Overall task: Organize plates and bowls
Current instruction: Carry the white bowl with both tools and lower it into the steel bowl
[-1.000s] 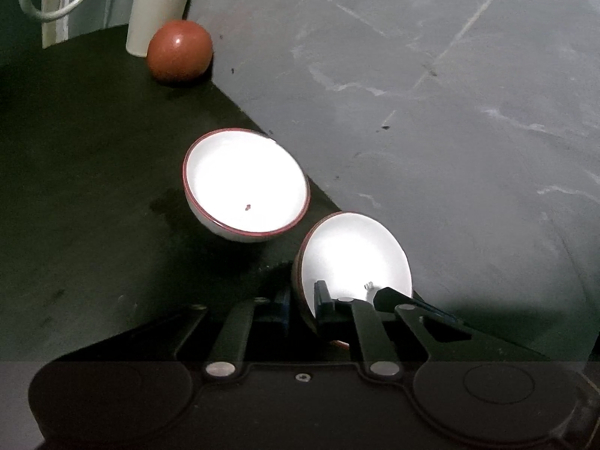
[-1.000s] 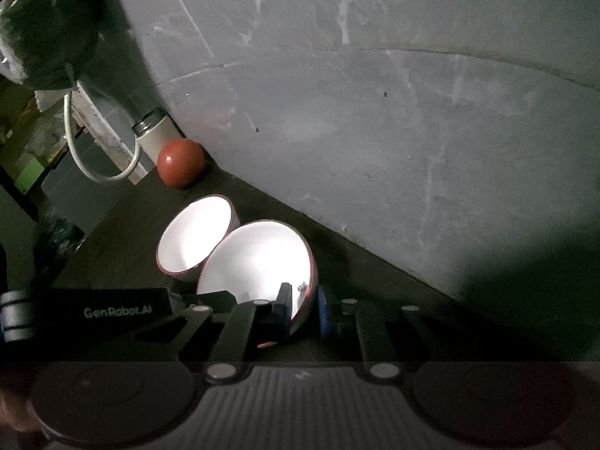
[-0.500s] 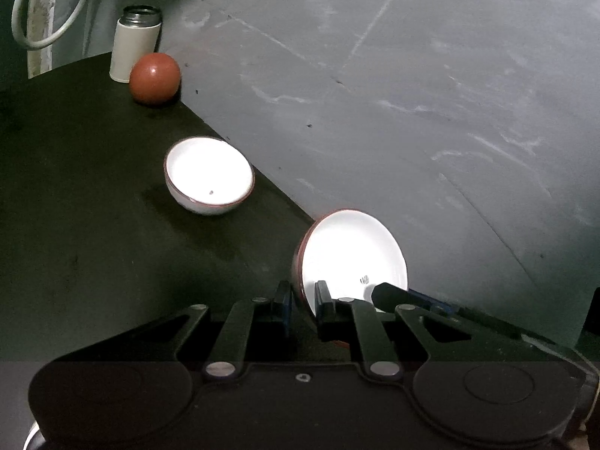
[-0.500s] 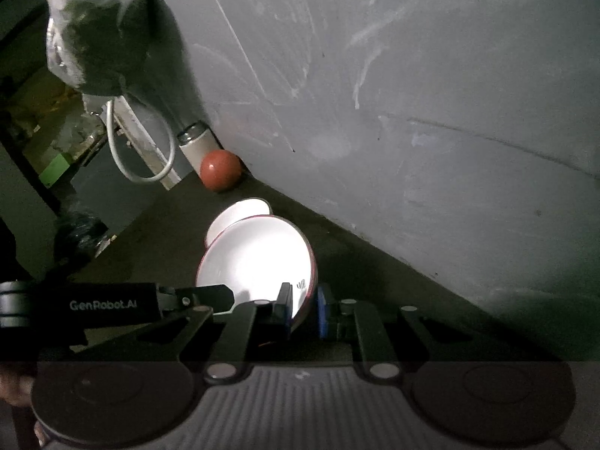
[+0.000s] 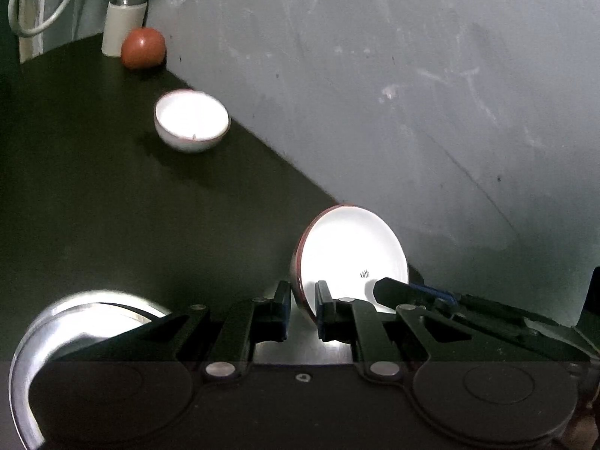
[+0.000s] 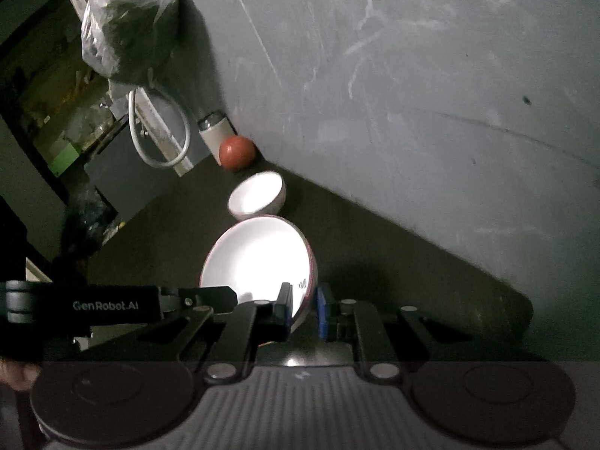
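A white bowl with a red rim (image 5: 352,251) hangs tilted above the dark counter (image 5: 93,206), held from both sides. My left gripper (image 5: 303,296) is shut on its near rim, one pad inside and one outside. My right gripper (image 6: 303,300) is shut on the opposite rim of the same bowl (image 6: 258,258). The right gripper's fingers (image 5: 390,287) reach into the left wrist view from the right. The left gripper's fingers (image 6: 221,294) show at the left of the right wrist view. A second white bowl (image 5: 191,120) (image 6: 257,198) stands upright farther back by the wall.
A red ball-like fruit (image 5: 143,48) and a white canister (image 5: 122,24) sit at the counter's far end against the grey wall (image 5: 412,93). A shiny metal dish (image 5: 75,322) lies at lower left. A plastic bag (image 6: 127,18) and a cable loop (image 6: 157,131) hang at the left.
Both grippers have drawn back and up with the held bowl, away from the second bowl, which now looks smaller and farther. The metal dish has come into view at lower left.
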`<state>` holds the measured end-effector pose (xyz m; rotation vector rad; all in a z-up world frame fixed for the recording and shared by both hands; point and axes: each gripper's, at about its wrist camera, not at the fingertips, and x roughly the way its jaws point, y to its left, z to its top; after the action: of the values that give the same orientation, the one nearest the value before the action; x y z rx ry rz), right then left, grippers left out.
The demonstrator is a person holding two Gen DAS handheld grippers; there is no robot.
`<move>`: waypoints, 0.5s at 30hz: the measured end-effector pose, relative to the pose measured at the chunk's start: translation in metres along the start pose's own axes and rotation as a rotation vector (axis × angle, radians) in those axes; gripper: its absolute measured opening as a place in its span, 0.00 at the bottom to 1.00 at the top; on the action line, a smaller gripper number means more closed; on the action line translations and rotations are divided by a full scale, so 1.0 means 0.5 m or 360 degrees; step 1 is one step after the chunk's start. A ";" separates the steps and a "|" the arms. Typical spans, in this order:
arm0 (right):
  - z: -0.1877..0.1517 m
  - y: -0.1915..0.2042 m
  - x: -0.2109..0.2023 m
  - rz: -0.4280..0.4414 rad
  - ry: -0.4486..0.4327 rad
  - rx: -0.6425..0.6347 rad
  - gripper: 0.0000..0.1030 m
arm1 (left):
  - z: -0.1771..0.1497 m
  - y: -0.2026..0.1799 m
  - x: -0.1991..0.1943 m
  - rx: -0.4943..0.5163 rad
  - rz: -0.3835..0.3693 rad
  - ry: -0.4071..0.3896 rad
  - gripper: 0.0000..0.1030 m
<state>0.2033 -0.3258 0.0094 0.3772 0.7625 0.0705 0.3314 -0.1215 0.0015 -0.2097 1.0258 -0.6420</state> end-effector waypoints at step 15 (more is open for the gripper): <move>-0.061 -0.012 -0.012 0.0002 0.0151 0.0028 0.15 | -0.042 0.012 0.012 -0.0028 0.0006 0.0141 0.13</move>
<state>0.1774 -0.3233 -0.0089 0.3928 0.8569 0.0831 0.3180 -0.1174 -0.0164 -0.1963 1.1173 -0.6436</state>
